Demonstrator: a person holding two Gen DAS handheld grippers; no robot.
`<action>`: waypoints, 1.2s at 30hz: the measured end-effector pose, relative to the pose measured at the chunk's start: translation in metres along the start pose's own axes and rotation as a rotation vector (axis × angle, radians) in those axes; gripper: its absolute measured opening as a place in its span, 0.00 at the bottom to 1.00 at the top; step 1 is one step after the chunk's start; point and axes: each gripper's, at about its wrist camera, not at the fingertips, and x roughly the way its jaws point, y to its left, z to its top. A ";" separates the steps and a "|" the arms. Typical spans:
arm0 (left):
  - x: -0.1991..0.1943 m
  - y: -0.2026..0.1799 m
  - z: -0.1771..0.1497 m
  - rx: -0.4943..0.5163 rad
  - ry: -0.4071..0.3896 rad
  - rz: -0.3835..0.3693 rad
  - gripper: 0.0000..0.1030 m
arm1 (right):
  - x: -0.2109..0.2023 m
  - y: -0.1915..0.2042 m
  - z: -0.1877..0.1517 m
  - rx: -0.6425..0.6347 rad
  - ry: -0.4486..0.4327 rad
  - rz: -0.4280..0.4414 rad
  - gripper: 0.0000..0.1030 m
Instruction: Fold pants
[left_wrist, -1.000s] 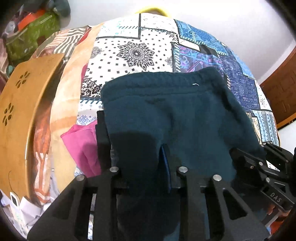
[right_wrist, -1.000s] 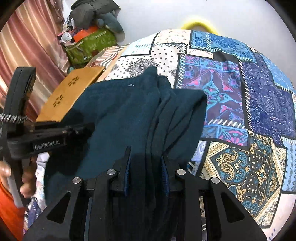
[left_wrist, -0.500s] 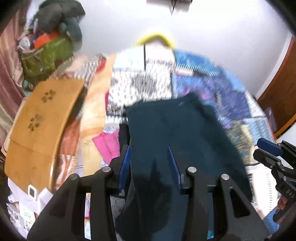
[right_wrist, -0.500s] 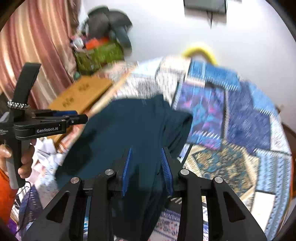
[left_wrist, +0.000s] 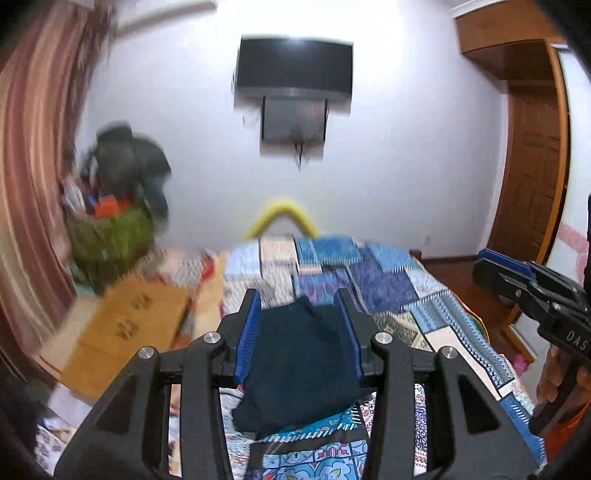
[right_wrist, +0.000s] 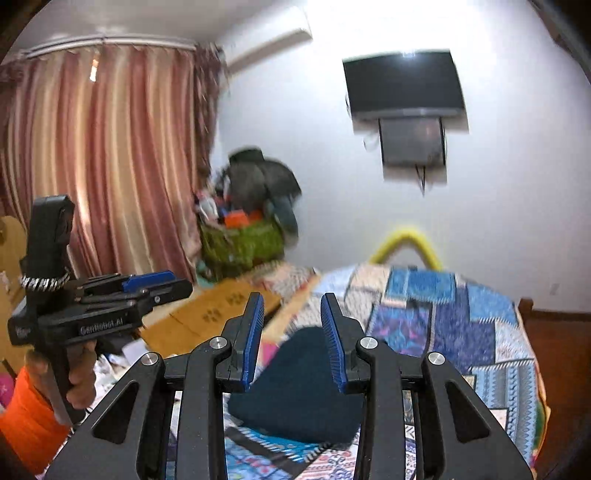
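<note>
1. My left gripper (left_wrist: 301, 332): jaws wide apart, nothing between them. The dark cloth seen through the gap lies on the bed below, not in the jaws.
2. My right gripper (right_wrist: 291, 332): also spread, holding nothing. Both are raised above the bed and pointed at the far wall.
3. Pants (left_wrist: 299, 373): dark teal, lying on the near part of the bed (left_wrist: 424, 306), a compact bundle with nothing visibly trailing off it. In the right view the pants (right_wrist: 299, 384) show as one rounded lump, near edge hidden behind my fingers.
4. Judgement: folding looks done or nearly so. The bundle is small and free of both grippers.
5. Left to do, if anything: square up the edges or flatten the top. Blur and my own fingers hide the near edge, so I can't tell how neat the fold is, nor the layer count.
6. Further off: wooden board (left_wrist: 125, 325) left of the bed, green bag (right_wrist: 243, 243) piled with stuff in the corner, curtain (right_wrist: 107, 155), TV (left_wrist: 293, 70) on the far wall. None bear on the task.
</note>
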 end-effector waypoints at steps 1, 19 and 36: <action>-0.014 -0.005 -0.002 0.009 -0.028 0.007 0.41 | -0.011 0.008 -0.001 -0.006 -0.019 0.002 0.29; -0.138 -0.043 -0.049 -0.002 -0.217 0.083 0.94 | -0.077 0.052 -0.027 -0.018 -0.133 -0.145 1.00; -0.145 -0.045 -0.061 -0.023 -0.216 0.074 1.00 | -0.088 0.051 -0.039 0.009 -0.120 -0.147 1.00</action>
